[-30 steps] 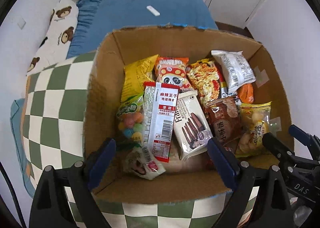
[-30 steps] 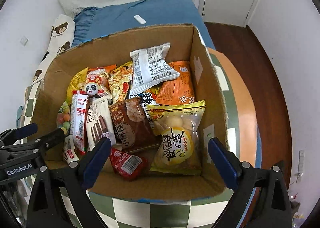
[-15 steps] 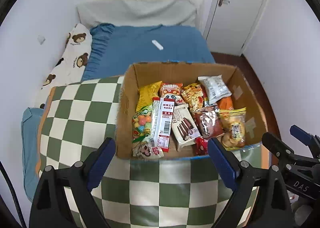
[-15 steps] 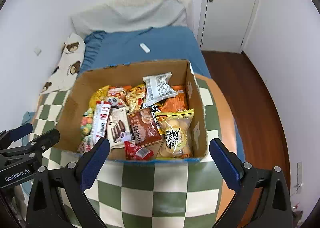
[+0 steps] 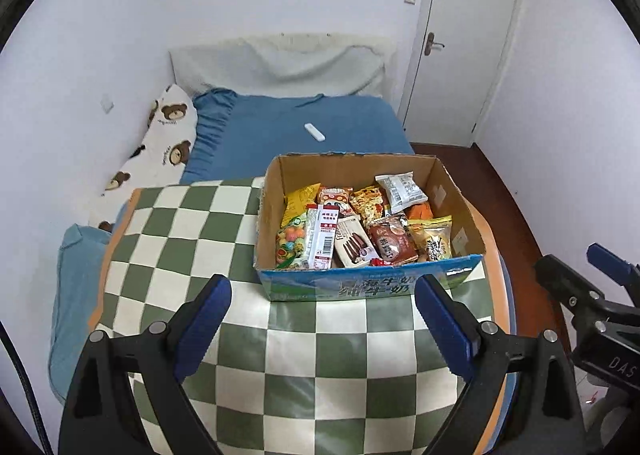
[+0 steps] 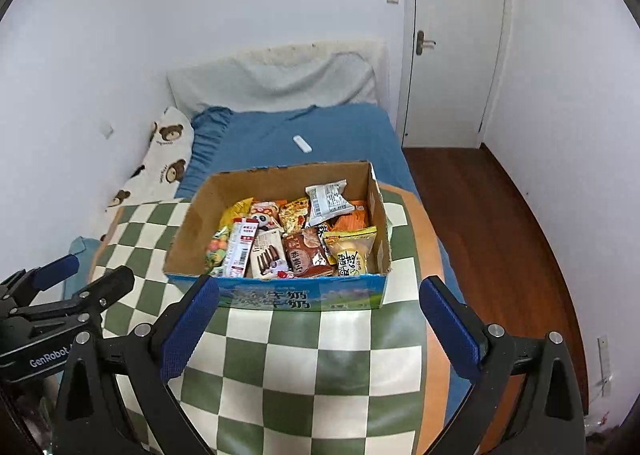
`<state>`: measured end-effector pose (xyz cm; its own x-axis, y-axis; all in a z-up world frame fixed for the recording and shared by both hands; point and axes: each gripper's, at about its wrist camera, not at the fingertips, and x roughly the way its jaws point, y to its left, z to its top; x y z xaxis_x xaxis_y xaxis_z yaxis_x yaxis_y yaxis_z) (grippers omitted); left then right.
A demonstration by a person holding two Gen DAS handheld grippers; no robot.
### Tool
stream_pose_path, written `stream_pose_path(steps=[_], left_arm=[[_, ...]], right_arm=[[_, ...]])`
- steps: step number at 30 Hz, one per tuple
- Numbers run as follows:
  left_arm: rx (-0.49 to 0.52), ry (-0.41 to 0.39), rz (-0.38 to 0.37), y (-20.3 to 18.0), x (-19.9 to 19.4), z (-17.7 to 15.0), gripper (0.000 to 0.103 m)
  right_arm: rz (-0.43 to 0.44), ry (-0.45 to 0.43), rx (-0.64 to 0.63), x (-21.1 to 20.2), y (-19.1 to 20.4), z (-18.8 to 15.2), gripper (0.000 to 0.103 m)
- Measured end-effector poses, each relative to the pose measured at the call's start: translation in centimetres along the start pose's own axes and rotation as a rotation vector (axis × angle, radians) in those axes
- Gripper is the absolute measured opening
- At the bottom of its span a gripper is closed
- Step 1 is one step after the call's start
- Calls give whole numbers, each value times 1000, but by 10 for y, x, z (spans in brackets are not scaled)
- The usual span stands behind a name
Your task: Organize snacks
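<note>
A cardboard box (image 5: 456, 195) (image 6: 192, 223) stands on the green-and-white checked cloth (image 5: 192, 239) (image 6: 304, 351). It holds several snack packs, among them a red-and-white strip pack (image 5: 322, 233) (image 6: 242, 247), a brown pack (image 5: 390, 241) (image 6: 304, 251) and a yellow pack (image 5: 434, 237) (image 6: 352, 251). My left gripper (image 5: 322, 321) is open and empty, well short of the box. My right gripper (image 6: 318, 321) is open and empty too, near the box's front wall. Each gripper shows at the edge of the other's view.
Behind the box is a bed with a blue sheet (image 5: 288, 127) (image 6: 288, 131), a white remote (image 5: 315, 132) (image 6: 302, 144) and a bear-print pillow (image 5: 160, 143). A white door (image 5: 464, 35) (image 6: 452, 39) and wooden floor (image 6: 492, 223) lie to the right.
Both grippers have pulled back and up from right over the box. The box now looks much smaller and the bed, wall and door have come into view.
</note>
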<state>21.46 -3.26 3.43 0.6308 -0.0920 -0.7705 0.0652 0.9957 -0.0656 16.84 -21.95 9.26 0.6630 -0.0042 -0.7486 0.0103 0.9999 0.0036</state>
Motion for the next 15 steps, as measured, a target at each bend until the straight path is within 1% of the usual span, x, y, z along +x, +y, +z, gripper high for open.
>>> stream_pose_path(steps=[7, 15], left_arm=[[15, -56, 9, -1, -41, -12, 94], [21, -88, 17, -1, -64, -22, 94]], right_arm=[[-9, -59, 0, -48, 3, -19, 102], [-4, -106, -6, -80, 7, -28, 103]])
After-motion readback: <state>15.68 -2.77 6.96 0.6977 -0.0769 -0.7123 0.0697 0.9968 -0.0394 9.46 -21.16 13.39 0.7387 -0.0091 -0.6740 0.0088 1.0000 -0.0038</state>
